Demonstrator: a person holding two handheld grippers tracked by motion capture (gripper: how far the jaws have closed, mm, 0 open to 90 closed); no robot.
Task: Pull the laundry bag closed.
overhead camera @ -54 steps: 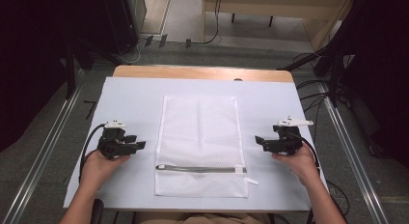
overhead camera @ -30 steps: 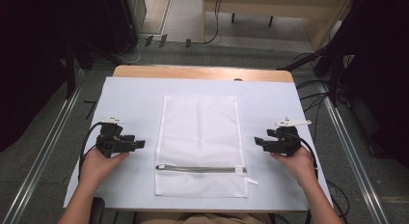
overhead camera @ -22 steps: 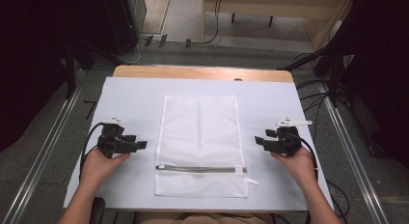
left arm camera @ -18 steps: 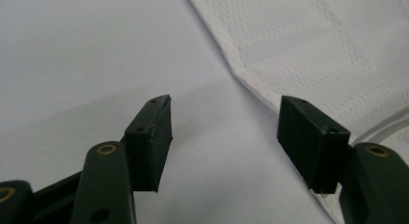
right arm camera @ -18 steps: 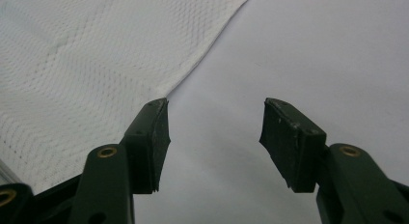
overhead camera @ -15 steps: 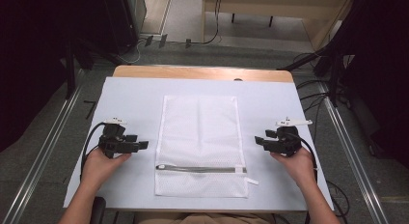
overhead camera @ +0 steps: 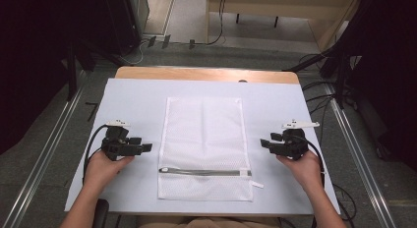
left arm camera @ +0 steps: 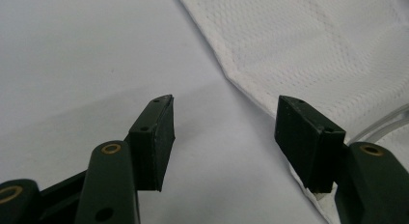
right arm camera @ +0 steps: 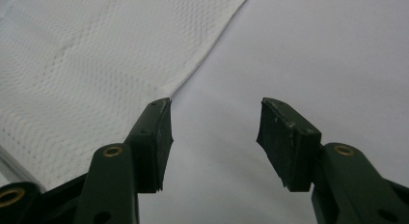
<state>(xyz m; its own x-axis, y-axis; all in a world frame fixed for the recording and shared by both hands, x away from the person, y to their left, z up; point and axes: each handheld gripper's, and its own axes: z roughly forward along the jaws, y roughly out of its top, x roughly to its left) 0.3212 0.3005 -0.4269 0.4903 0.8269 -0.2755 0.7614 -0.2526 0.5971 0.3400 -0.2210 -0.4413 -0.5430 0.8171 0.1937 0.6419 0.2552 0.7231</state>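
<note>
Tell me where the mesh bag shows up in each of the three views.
High view: mesh bag lies flat mid-table, between both grippers.
Left gripper view: it fills the upper right, its edge running toward the right jaw.
Right gripper view: it fills the upper left, its edge ending by the left jaw.
Shared landmark: the bag's zipper, glimpsed at the edge of both gripper views.

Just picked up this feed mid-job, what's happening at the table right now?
A person holds a gripper in each hand on either side of a white mesh zip bag lying flat on the table. The left gripper and the right gripper both point inward at the bag's long edges, jaws open, holding nothing. The bag's zipper runs across the near end.
</note>
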